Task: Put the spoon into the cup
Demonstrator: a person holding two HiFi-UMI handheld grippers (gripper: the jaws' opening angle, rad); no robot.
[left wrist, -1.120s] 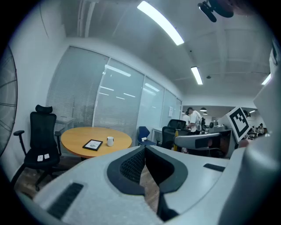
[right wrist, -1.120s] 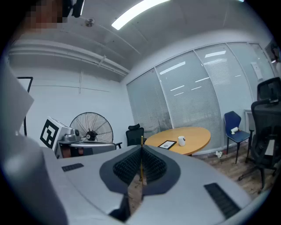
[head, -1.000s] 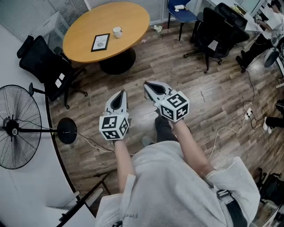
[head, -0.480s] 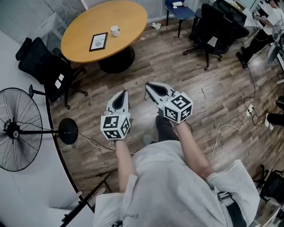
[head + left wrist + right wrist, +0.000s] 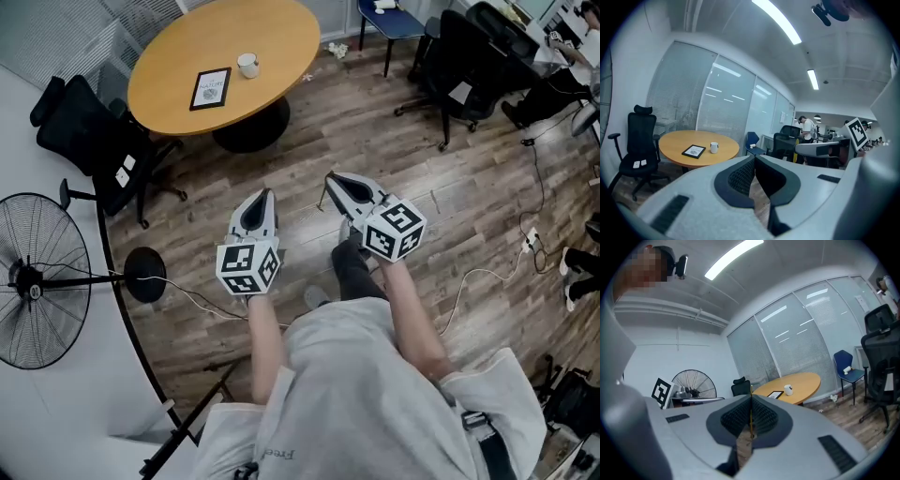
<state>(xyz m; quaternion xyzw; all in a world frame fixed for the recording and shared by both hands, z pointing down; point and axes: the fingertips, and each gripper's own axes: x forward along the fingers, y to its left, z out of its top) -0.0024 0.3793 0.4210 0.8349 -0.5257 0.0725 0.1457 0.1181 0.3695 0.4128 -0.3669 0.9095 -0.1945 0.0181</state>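
- I read the right gripper as clenched on a thin gold sliver, probably the spoon, gripped for carrying.
- Left gripper: jaws together, empty, spare.
- Cup on the round table, 11 o'clock, well apart.

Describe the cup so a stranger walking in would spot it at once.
Find the round orange-brown wooden table. Near its middle, beside a flat black-framed card, stands a small white ceramic cup. It is the only upright white thing on that tabletop.
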